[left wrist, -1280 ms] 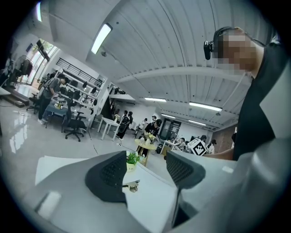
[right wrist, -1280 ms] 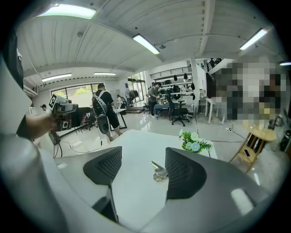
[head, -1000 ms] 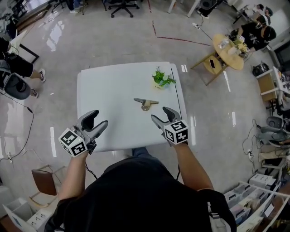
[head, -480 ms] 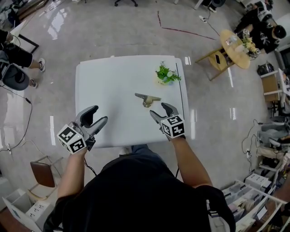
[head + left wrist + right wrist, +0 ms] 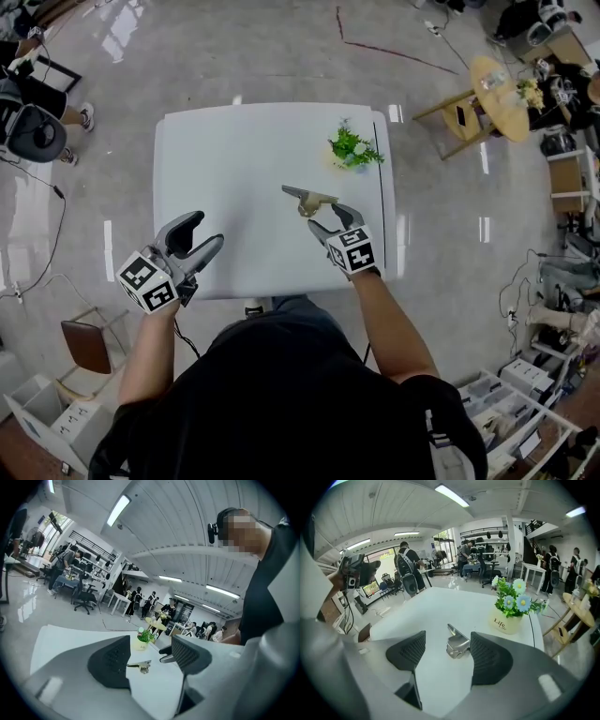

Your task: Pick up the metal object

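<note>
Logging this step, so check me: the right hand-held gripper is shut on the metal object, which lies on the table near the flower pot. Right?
Not shut: the right gripper view shows the right hand-held gripper open, jaws apart, with the metal object lying just ahead of them. It does lie on the table near the flower pot.

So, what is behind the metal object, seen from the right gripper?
Behind the metal object: bare white table, then a flower pot further right, not touching. Its far side is hidden.
</note>
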`<state>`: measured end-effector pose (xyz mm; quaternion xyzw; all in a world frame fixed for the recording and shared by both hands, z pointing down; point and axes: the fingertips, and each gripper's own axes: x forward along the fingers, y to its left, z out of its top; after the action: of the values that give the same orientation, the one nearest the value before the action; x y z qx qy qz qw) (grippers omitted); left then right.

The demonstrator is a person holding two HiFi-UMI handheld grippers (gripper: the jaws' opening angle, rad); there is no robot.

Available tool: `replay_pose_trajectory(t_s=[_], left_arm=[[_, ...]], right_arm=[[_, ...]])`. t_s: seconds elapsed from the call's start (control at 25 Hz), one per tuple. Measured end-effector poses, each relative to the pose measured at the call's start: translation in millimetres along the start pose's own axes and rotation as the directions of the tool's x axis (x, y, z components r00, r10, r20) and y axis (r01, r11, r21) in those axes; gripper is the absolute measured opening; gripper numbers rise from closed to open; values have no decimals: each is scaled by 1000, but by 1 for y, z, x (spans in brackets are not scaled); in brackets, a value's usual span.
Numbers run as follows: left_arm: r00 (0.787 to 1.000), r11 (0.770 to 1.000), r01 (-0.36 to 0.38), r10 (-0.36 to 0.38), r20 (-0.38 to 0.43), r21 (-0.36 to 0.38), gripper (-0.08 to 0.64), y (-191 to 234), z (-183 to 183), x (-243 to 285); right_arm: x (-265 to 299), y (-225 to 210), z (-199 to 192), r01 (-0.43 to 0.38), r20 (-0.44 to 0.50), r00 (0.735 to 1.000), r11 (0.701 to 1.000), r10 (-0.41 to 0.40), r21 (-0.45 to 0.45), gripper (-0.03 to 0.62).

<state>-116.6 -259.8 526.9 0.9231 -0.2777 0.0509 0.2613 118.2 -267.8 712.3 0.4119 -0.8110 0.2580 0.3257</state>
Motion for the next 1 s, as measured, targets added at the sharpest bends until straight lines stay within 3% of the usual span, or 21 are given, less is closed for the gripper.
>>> replay_pose_trajectory(t_s=[0.44, 1.0], left_arm=[[999, 998, -37, 36, -17, -43, 261, 11, -14, 4], [997, 994, -72, 70, -28, -80, 262, 31, -23, 9]], right_arm=[[30, -9, -14, -10, -79, 997, 993, 1, -119, 326], [68, -11, -29, -46, -191, 982, 955, -11, -292, 322]])
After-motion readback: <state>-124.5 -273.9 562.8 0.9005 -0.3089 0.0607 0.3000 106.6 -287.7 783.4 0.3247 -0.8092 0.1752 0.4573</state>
